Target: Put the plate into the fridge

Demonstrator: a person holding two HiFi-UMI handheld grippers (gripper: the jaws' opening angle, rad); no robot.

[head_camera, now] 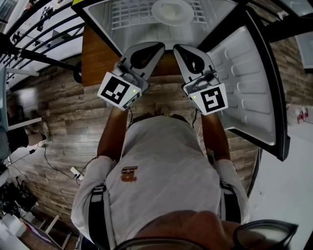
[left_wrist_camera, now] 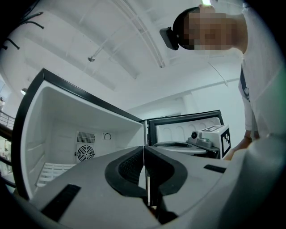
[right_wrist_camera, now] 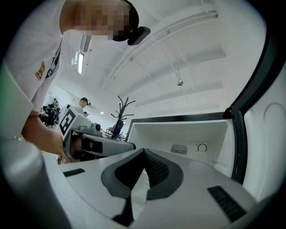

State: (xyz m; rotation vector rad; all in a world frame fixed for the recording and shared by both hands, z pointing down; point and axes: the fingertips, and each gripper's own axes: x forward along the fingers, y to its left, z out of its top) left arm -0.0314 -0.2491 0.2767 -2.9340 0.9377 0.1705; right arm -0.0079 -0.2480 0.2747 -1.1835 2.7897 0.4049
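Observation:
A white plate [head_camera: 172,10] lies on the wire shelf [head_camera: 128,15] inside the open fridge [head_camera: 100,9], seen from above in the head view. Both grippers hang in front of the fridge opening, apart from the plate. My left gripper [head_camera: 157,47] is shut with nothing between its pads; its jaws meet in the left gripper view [left_wrist_camera: 144,148]. My right gripper [head_camera: 177,49] is shut as well, tips touching [right_wrist_camera: 144,152], and holds nothing. Each gripper shows in the other's view: the right gripper [left_wrist_camera: 210,139], the left gripper [right_wrist_camera: 87,134]. The plate is hidden in both gripper views.
The fridge door [head_camera: 249,83] stands wide open at the right. The fridge's white inner walls with a fan vent [left_wrist_camera: 85,153] and a dial [right_wrist_camera: 202,147] lie ahead. A wooden panel [head_camera: 98,56] flanks the fridge. Cables and a power strip [head_camera: 76,172] lie on the plank floor.

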